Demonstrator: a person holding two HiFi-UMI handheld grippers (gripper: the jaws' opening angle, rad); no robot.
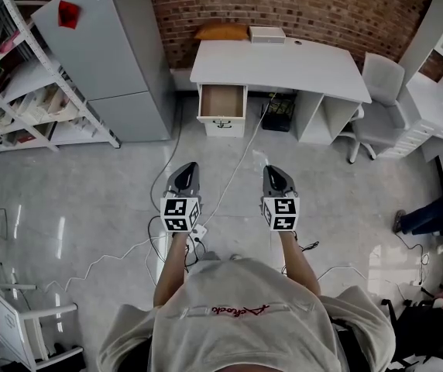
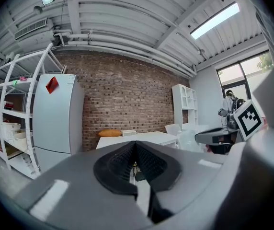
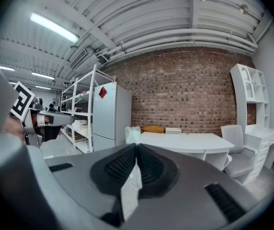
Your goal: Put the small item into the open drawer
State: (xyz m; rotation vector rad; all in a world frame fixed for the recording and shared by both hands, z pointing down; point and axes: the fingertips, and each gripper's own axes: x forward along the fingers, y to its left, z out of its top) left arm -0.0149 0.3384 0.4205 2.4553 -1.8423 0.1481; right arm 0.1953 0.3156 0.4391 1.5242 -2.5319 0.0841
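Left gripper (image 1: 184,167) and right gripper (image 1: 275,170): ribbed fingers (image 2: 120,163) clenched, empty. White bench's (image 1: 299,67) boxy drawer (image 1: 222,101) stands open, brown inside

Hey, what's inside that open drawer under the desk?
Only the bare brown bottom of the drawer shows, with no item visible in it. Its rear part runs under the desk top, so anything back there is covered.

The head view looks steeply down. Both gripper views face the distant table (image 1: 283,64) beyond their fingers (image 2: 118,164); all share it.
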